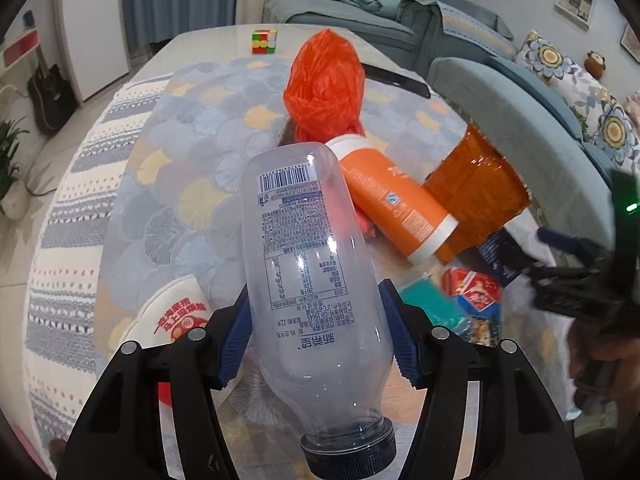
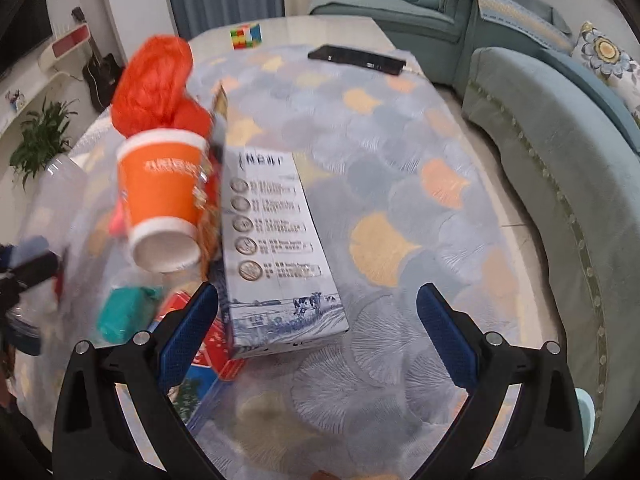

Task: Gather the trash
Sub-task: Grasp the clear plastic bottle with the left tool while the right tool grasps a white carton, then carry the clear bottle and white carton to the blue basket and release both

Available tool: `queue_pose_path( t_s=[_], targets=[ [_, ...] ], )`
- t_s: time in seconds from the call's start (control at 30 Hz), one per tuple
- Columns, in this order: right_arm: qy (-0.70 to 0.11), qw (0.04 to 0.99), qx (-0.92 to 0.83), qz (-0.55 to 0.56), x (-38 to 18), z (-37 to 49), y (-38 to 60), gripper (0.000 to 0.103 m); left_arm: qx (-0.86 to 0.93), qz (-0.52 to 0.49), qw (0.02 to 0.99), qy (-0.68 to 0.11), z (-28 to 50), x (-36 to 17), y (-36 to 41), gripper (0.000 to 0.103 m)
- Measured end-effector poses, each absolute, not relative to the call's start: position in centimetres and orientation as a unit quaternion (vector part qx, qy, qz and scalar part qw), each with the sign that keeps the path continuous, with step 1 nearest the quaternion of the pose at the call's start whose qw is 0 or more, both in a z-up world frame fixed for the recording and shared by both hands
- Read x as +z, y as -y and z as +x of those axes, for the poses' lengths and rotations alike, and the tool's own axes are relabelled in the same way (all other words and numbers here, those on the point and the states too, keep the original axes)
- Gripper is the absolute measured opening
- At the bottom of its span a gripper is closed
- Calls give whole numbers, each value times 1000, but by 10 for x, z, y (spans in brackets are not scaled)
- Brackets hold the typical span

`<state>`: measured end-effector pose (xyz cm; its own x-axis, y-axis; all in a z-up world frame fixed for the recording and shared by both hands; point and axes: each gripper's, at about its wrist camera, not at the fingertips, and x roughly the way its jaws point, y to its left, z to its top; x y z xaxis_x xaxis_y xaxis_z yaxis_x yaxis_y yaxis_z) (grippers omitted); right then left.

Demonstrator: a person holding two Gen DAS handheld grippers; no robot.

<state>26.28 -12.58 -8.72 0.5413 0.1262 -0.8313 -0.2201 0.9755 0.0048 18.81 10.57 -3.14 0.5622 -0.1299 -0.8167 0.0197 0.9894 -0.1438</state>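
Left gripper [image 1: 318, 332] clamps clear bottle [image 1: 308, 264], centre frame; orange cup [image 1: 396, 204] and orange bag [image 1: 326, 84] crowd behind; right gripper [image 2: 318, 336] gapes empty over milk carton [image 2: 276, 240].

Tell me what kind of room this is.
Most likely a home living room: a teal sofa with floral cushions, a low table under a patterned cloth, and framed pictures on the wall.

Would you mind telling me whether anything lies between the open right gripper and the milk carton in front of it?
Nothing visible does. The right gripper is open, and the near end of the milk carton already lies between its fingers, nearer the left one. The orange cup lies to the carton's left, outside the fingers.
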Motion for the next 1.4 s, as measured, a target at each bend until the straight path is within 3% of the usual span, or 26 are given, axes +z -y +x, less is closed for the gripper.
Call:
queue_pose_path(
  t_s=[0.3, 0.4, 0.43, 0.47, 0.77, 1.4],
  targets=[
    [-480, 869, 105, -56, -104, 273, 116, 94, -46, -63, 884, -461, 183, -26, -106, 59],
    [-484, 867, 112, -48, -101, 274, 114, 79, -48, -59, 884, -462, 182, -27, -103, 59],
    [-486, 865, 111, -52, -101, 273, 113, 64, -49, -57, 884, -462, 182, -27, -102, 59],
    [-492, 862, 110, -58, -103, 274, 113, 60, -49, -56, 884, -462, 182, -28, -101, 59],
    [-471, 875, 107, -36, -81, 268, 120, 51, -50, -50, 889, -452, 180, -23, -100, 59],
    [-388, 913, 120, -27, -15, 211, 142, 51, -85, -28, 907, -412, 155, 1, -68, 59]
  ],
)
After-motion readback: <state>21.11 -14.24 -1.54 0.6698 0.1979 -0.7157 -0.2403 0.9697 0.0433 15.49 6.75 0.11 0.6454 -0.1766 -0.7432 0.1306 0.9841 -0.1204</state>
